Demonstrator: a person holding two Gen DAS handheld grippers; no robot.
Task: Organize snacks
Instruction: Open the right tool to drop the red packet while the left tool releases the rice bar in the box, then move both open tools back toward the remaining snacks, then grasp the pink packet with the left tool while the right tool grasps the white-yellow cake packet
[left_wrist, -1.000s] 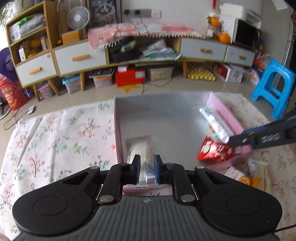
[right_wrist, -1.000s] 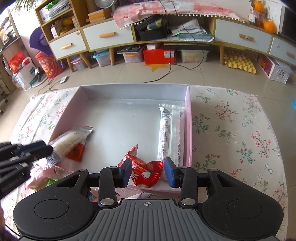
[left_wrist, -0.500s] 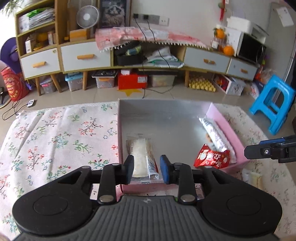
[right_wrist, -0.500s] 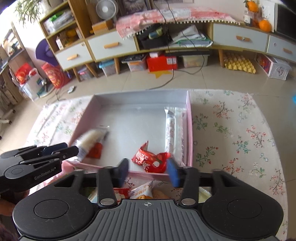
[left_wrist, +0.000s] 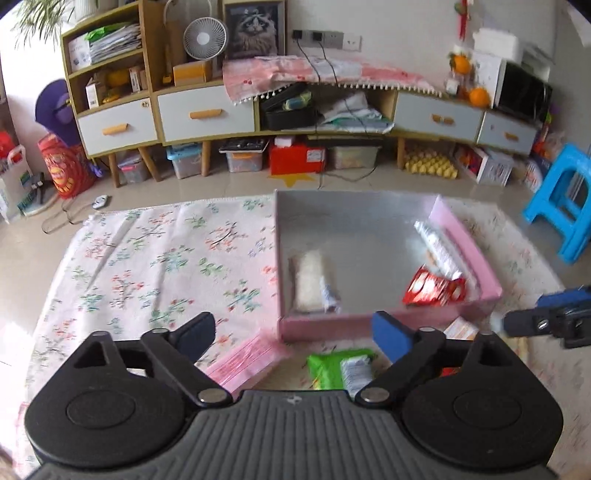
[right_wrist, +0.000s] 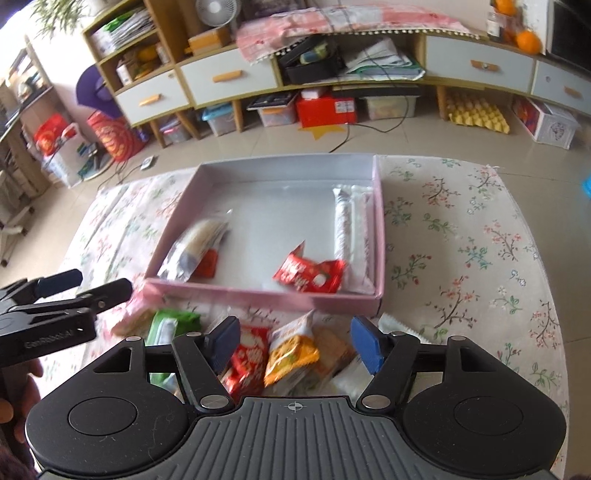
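Note:
A pink box (left_wrist: 476, 247) (right_wrist: 266, 293) with a grey floor sits on the floral cloth. Inside lie a clear white-filled packet (left_wrist: 312, 282) (right_wrist: 195, 247), a red packet (left_wrist: 432, 290) (right_wrist: 308, 273) and a long white stick pack (left_wrist: 436, 245) (right_wrist: 349, 225). My left gripper (left_wrist: 295, 332) is open and empty in front of the box, above a pink packet (left_wrist: 243, 360) and a green packet (left_wrist: 340, 369). My right gripper (right_wrist: 295, 341) is open and empty above a pile of loose snacks with an orange packet (right_wrist: 291, 354) and a red one (right_wrist: 247, 360).
A low cabinet (left_wrist: 207, 114) with drawers and storage bins lines the back wall. A blue stool (left_wrist: 561, 206) stands on the floor at the right. The floral cloth (right_wrist: 461, 240) stretches to both sides of the box.
My left gripper let go of the clear packet in the box, opened wide and pulled back. My right gripper released the red packet in the box, opened and drew back over the snack pile.

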